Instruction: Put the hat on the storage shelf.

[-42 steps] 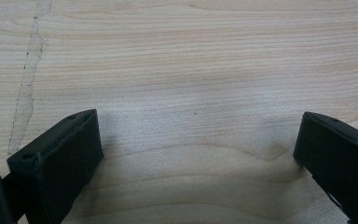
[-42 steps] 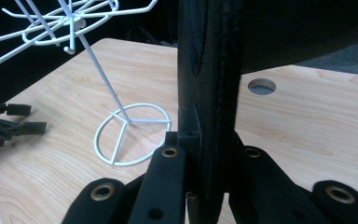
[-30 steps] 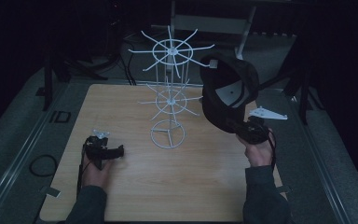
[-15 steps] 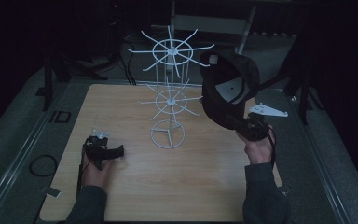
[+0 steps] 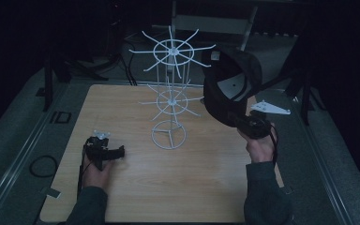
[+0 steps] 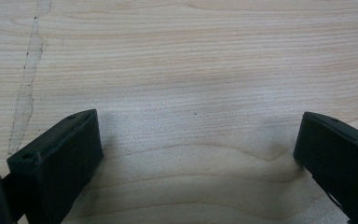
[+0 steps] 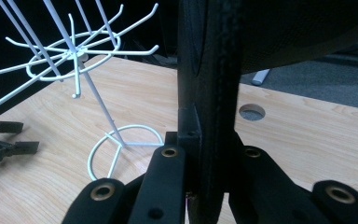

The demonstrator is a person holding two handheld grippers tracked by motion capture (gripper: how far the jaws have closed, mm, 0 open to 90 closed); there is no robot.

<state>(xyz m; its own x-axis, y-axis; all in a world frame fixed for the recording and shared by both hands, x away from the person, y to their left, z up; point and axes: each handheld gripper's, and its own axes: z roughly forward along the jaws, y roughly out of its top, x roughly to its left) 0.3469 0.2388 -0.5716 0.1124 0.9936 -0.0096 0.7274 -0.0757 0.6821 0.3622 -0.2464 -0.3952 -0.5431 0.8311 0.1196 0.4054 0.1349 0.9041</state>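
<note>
A white wire rack [image 5: 170, 101] with two tiers of hooks stands mid-table on a ring base. To its right, lifted off the table, is a black cap [image 5: 229, 86], level with the rack's tiers. My right gripper [image 5: 243, 123] is shut on the cap's brim. In the right gripper view the jaws pinch the brim [image 7: 209, 154], and the cap [image 7: 214, 70] rises in front of the rack [image 7: 74, 56]. My left gripper [image 5: 117, 152] rests on the table at the front left. It is open, with only bare wood between its fingertips [image 6: 198, 140].
The wooden table [image 5: 122, 103] has a round hole [image 7: 251, 112] near its right side. A cable loop [image 5: 42, 165] lies on the grey floor to the left. Dark stands and legs sit behind the table.
The right gripper has lifted the cap very slightly. The left hand and gripper have not moved.
</note>
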